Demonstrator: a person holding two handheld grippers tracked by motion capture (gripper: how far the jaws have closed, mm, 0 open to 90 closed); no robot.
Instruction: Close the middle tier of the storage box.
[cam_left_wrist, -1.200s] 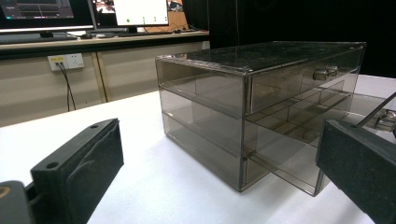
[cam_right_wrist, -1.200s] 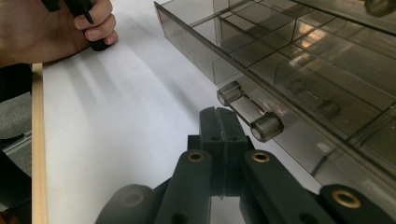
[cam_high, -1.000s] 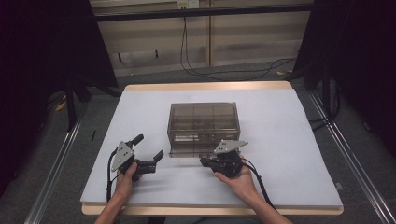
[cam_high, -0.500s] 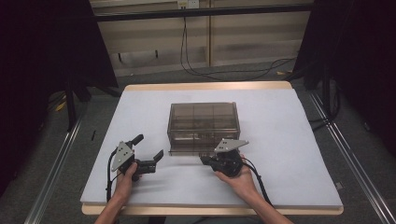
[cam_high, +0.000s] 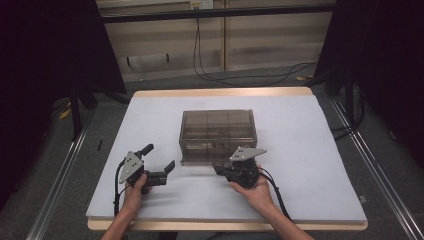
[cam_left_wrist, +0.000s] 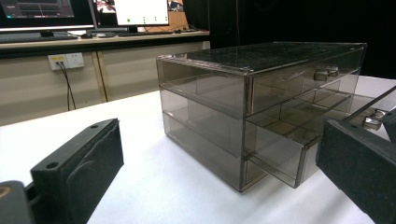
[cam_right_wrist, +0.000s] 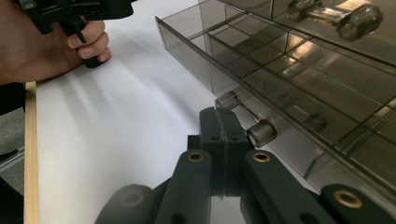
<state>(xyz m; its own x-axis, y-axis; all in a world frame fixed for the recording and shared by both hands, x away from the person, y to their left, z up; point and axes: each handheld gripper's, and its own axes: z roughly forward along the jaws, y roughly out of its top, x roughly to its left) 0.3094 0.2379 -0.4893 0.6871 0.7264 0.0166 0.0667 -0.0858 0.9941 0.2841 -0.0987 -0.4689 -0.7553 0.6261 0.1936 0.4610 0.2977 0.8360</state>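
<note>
Now clamped: right gripper (cam_right_wrist: 223, 140) jaws shut on bottom drawer's handle (cam_right_wrist: 252, 127), drawer (cam_left_wrist: 299, 135) partly out; left gripper (cam_high: 159, 163) jaws wide open, empty, above tabletop (cam_high: 310, 145).

One smoky transparent plastic drawer cabinet (cam_high: 218, 134) stands on one white-covered table (cam_high: 310, 150); it has two drawers (cam_left_wrist: 280, 140), one above the other, and each drawer shows one clear bar handle (cam_right_wrist: 247, 116). Two black hand-held grippers (cam_high: 150, 167) (cam_high: 235, 172) are there, each held by one hand (cam_high: 257, 192).
</note>
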